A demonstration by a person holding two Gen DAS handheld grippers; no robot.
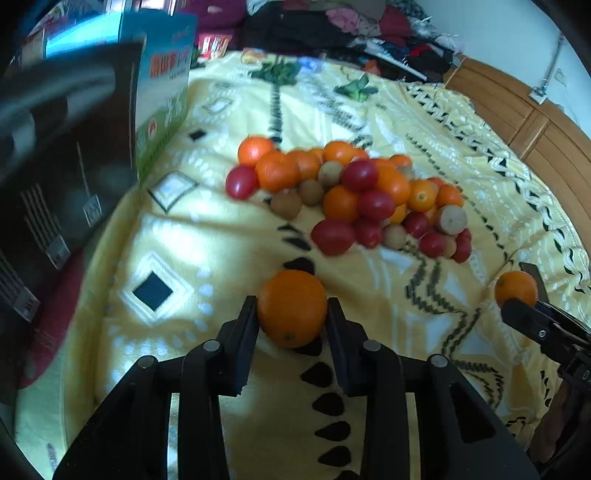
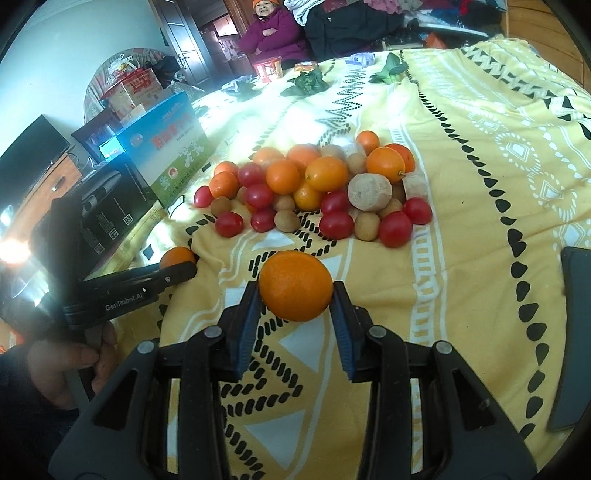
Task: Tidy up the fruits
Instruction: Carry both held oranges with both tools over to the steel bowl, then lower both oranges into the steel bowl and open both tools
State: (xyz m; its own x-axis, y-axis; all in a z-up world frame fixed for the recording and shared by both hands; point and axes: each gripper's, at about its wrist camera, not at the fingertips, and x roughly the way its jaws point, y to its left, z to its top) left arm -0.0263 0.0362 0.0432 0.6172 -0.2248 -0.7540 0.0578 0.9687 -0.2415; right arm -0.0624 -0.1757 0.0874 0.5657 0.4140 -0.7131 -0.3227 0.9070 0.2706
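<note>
1. The left gripper (image 1: 291, 314) holds an orange (image 1: 291, 308) between its black fingers (image 1: 245, 332), pads pressed on either side of the fruit, just above the yellow patterned blanket (image 1: 406, 295) on the bed.
2. The right gripper (image 2: 295, 299) grips a second orange (image 2: 295, 285), its blue-padded fingers (image 2: 245, 325) closed against both sides of it, also over the blanket.
3. In the right wrist view the left gripper shows near the blanket's left edge, with a hand (image 2: 74, 365) on its handle.
4. The fruit pile (image 2: 314, 188) lies on the blanket past both grippers, towards the middle of the bed: oranges, red cherry tomatoes (image 2: 336, 224), small brown round fruits (image 2: 286, 220) that look like longans, and two pale cut-ended pieces (image 2: 369, 192) that I cannot name.
5. Both held oranges are apart from the pile, on its near side.
6. Along the left edge of the bed stand a blue and green carton (image 2: 173, 147) and a black box (image 2: 110, 206).
7. Green leafy bits (image 2: 308, 83) lie on the far part of the blanket.
8. A person in a purple jacket (image 2: 271, 37) sits past the far edge of the bed, beside heaped clothes (image 1: 332, 26).
</note>
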